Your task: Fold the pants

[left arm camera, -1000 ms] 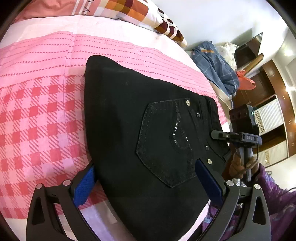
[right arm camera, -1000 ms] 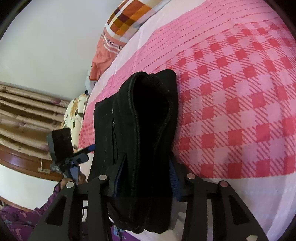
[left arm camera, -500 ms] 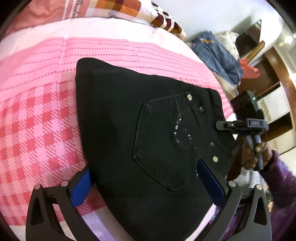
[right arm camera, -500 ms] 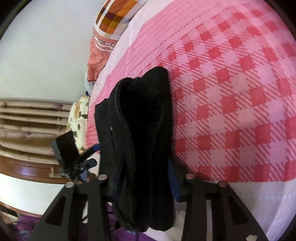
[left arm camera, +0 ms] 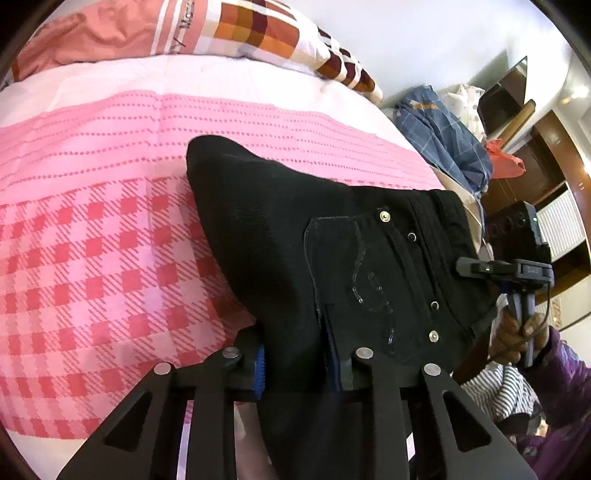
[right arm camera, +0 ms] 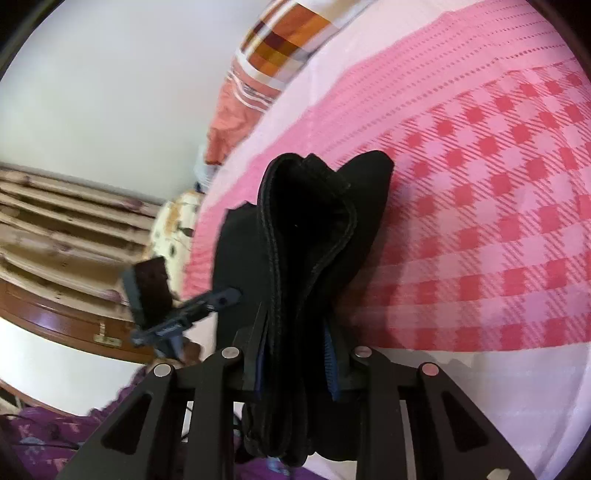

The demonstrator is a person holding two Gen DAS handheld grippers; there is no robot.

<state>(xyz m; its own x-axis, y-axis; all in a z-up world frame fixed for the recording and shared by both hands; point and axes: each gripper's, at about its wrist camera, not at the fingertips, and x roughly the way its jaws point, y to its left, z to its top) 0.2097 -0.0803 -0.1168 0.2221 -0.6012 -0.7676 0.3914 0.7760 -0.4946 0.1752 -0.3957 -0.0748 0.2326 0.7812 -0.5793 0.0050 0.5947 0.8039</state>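
Black folded pants lie on a pink checked bedspread, back pocket with rivets facing up. My left gripper is shut on the near edge of the pants beside the pocket. My right gripper is shut on the thick folded waistband end of the pants, seen edge-on as stacked layers. The right gripper also shows in the left wrist view at the waistband. The left gripper shows in the right wrist view at the pants' far side.
A checked pillow lies at the head of the bed. A blue plaid garment is heaped beyond the bed's right edge, by wooden furniture. A wooden headboard is at left in the right wrist view.
My left gripper was open astride the pants and has shut on their near edge. The right gripper has kept its hold on the waistband end and lifted slightly.
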